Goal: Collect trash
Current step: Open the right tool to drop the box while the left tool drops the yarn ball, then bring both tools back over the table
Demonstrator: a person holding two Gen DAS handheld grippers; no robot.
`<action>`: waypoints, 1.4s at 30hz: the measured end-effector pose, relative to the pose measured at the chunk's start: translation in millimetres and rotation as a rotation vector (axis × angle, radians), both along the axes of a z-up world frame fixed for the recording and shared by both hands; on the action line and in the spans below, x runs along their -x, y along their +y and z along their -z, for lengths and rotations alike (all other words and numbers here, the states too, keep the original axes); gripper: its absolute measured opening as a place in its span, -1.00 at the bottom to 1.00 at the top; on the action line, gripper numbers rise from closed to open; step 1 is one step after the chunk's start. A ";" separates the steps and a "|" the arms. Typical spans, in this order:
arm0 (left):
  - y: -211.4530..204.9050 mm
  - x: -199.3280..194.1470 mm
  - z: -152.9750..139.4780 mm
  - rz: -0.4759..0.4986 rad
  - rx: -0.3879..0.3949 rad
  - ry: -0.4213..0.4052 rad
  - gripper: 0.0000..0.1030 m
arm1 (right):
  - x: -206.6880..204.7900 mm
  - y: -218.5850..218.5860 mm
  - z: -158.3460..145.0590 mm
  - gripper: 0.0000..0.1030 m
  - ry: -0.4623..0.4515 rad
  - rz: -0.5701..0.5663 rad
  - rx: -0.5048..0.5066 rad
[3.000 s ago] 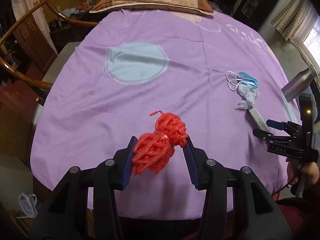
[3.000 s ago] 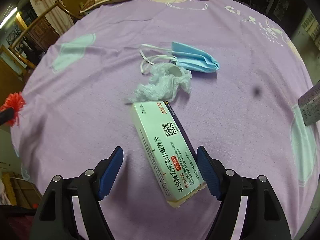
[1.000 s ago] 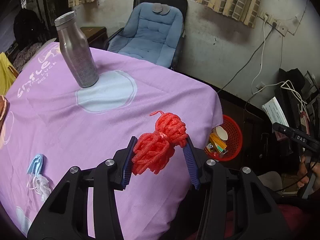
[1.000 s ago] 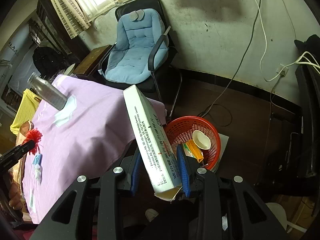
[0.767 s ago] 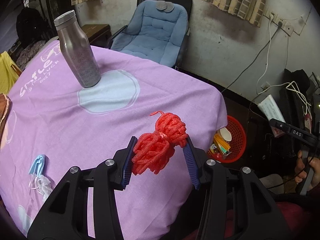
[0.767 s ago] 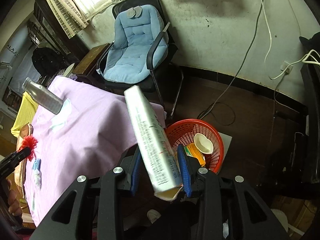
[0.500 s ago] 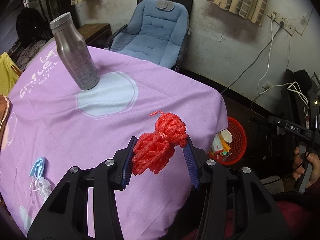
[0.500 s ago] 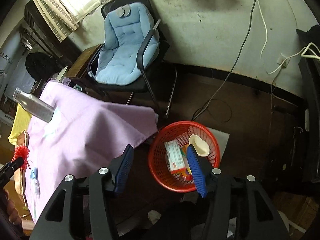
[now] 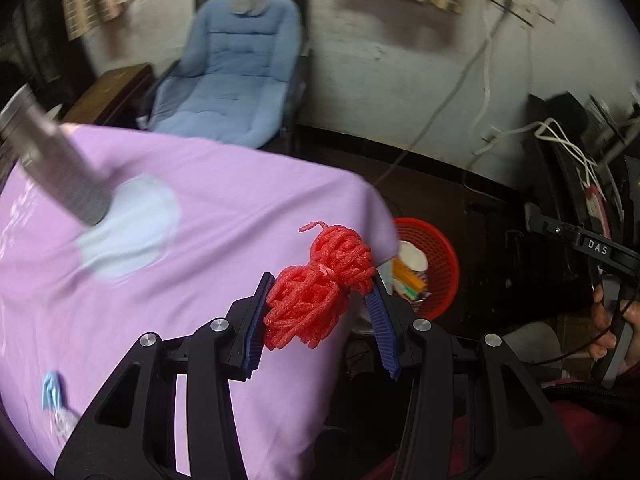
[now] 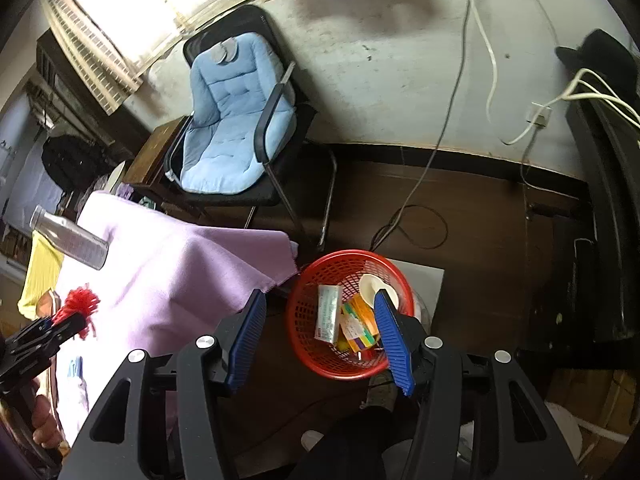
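A purple cloth (image 9: 208, 216) covers the tabletop, its corner hanging just beside a red basket (image 10: 308, 344) that stands on the floor. A blue cushioned chair (image 10: 232, 120) stands beyond that corner by the wall. A silver bottle (image 9: 52, 168) stands on a pale blue circle of the cloth, back from the corner. The left tongs (image 9: 318, 312) pinch a red foam net (image 9: 316, 288) between their blue pads, held over the cloth near the corner. The right tongs (image 10: 320, 332) are spread wide and hold nothing, poised above the basket. In the basket lie a white medicine box (image 10: 328, 312), a white cup (image 10: 370, 286) and orange packaging (image 10: 358, 326). A blue face mask (image 9: 51, 394) lies on the cloth near the tabletop's near edge.
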State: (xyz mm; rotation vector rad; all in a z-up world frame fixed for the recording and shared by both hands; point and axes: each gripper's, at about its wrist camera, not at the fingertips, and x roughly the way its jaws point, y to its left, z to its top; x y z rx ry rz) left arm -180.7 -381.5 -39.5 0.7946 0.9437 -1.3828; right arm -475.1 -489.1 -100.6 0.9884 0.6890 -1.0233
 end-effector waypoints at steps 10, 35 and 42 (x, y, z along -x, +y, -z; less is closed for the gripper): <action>-55.5 67.2 20.9 0.211 -0.026 0.039 -0.09 | 44.3 16.6 -1.0 0.10 0.016 0.111 0.000; -82.3 68.8 26.5 0.196 -0.026 -0.007 0.66 | 34.2 -10.4 9.4 0.11 0.010 0.096 -0.033; -44.1 16.3 9.0 0.034 0.002 -0.019 0.66 | -23.1 -12.2 -9.2 0.13 -0.002 -0.053 0.006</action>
